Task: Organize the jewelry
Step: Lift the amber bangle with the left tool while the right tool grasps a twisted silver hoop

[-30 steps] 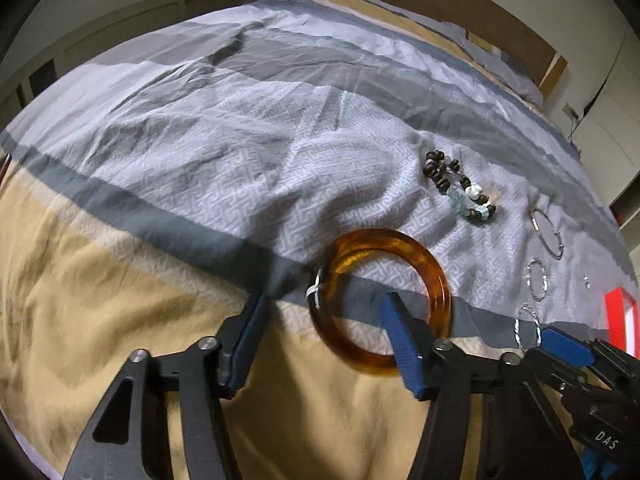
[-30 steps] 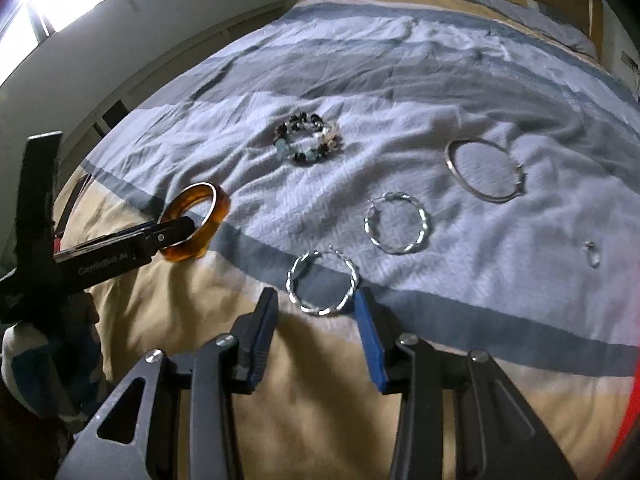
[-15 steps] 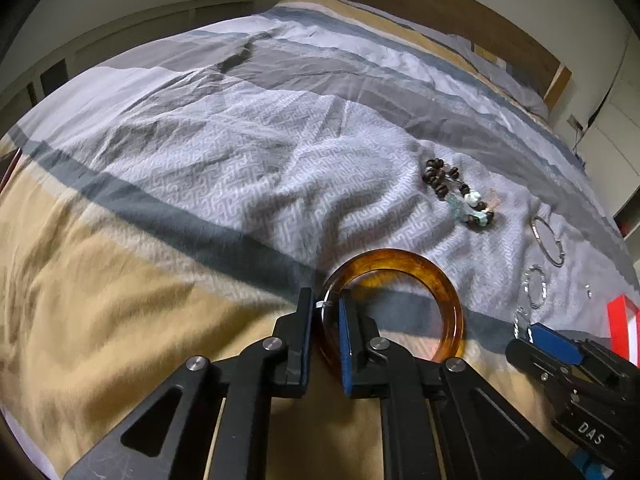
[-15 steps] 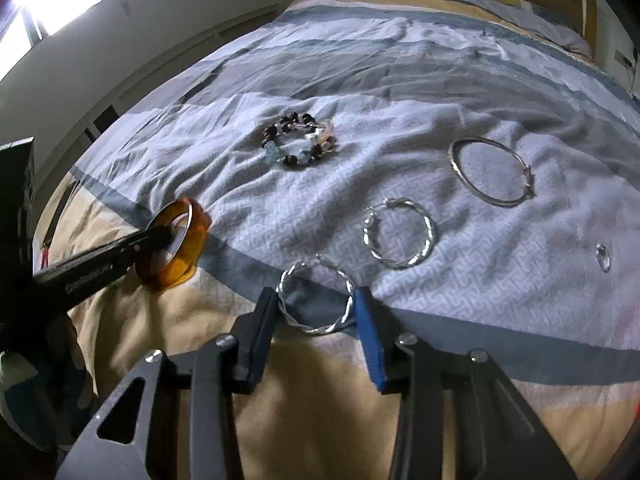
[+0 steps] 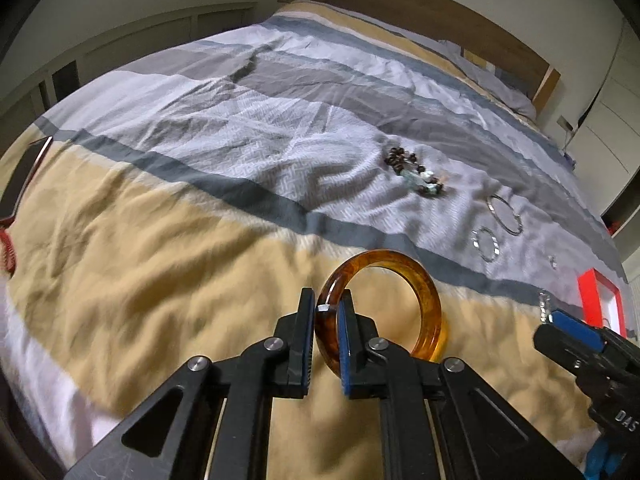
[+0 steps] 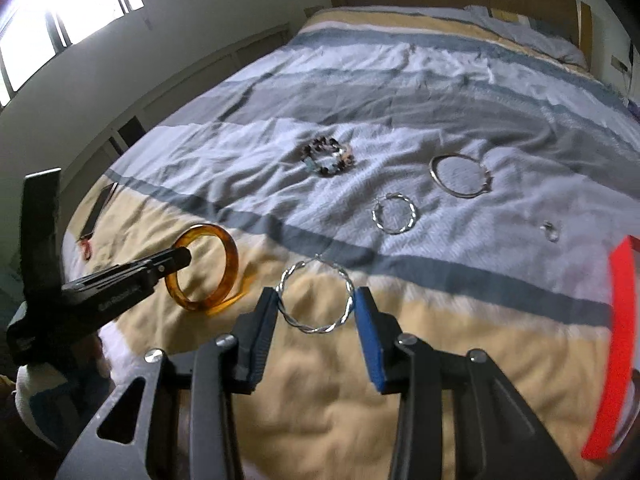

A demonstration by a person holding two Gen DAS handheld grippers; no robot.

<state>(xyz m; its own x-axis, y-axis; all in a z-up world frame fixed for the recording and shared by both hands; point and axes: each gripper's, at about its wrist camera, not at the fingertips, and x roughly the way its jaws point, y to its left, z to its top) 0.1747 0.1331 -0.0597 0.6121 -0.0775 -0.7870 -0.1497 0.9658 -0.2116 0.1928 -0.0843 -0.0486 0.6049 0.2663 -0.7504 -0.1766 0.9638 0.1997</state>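
Observation:
My left gripper [image 5: 326, 300] is shut on the rim of an amber bangle [image 5: 434, 308], which stands upright, lifted off the tan stripe of the bedspread. In the right wrist view the same bangle [image 6: 231, 256] hangs from the left gripper [image 6: 182, 257]. A twisted silver hoop [image 6: 320, 330] sits between the pads of my right gripper [image 6: 318, 296], pinched at both sides and raised above the bed. On the grey stripes lie a beaded bracelet [image 6: 326, 158], a second twisted hoop [image 6: 394, 233], a large plain hoop [image 6: 462, 196] and a small earring [image 6: 550, 232].
A red box [image 6: 620, 340] stands at the right edge of the bed, close to my right gripper [image 5: 568, 322]. A dark flat object [image 6: 98, 210] lies at the bed's left edge. The wooden headboard [image 5: 420, 4] is far off.
The left gripper has shut on the amber bangle and lifted it upright. The right gripper has narrowed onto the near twisted hoop and raised it. Both have drawn back toward the tan stripe.

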